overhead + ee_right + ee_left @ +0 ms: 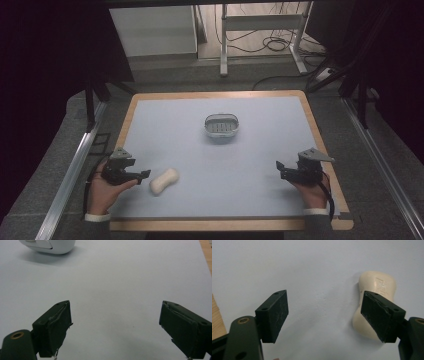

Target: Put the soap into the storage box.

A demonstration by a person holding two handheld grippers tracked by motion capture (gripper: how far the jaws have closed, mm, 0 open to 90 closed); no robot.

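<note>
high view: soap bar on surface just beside left hand-held gripper; soap dish farther back | left gripper view: jaws apart, soap bar behind one jaw | right gripper view: right hand-held gripper open, empty

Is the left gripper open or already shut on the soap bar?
Open. The left gripper has its jaws wide apart with bare mat between them; the soap bar lies flat beside one jaw, not clamped.
</note>
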